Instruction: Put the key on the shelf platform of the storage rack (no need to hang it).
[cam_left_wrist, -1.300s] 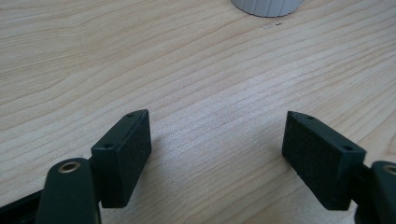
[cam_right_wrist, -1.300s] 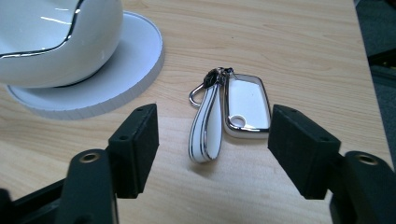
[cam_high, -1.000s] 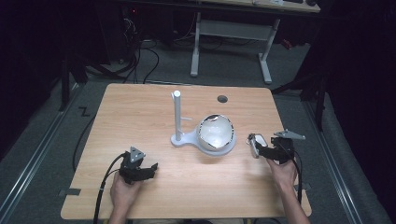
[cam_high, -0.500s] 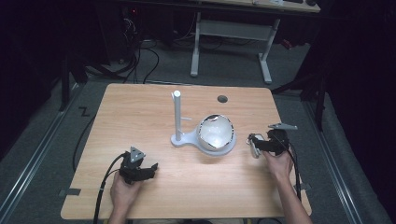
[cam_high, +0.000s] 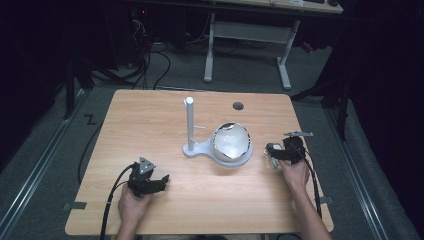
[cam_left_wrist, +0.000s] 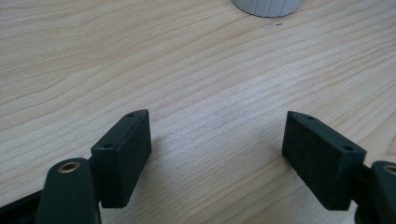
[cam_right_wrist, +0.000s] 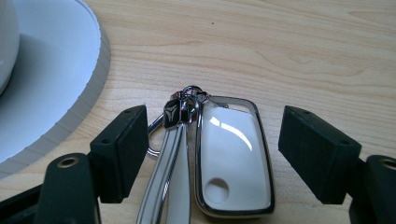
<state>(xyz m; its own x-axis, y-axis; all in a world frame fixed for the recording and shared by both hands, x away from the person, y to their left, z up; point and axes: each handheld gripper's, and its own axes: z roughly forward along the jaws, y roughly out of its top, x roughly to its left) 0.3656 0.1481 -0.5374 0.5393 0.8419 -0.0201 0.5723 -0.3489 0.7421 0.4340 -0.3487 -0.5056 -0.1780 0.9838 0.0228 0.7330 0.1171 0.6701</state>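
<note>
High view: light wood table (cam_high: 150, 120), grey floor (cam_high: 45, 150), dark room.

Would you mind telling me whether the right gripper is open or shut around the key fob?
Open: the right gripper has its jaws spread either side of the key fob, with gaps showing.

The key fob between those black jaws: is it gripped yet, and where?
Not gripped. The right gripper stands open around the key fob, its pads clear of both sides. The left gripper is open over bare table.
</note>
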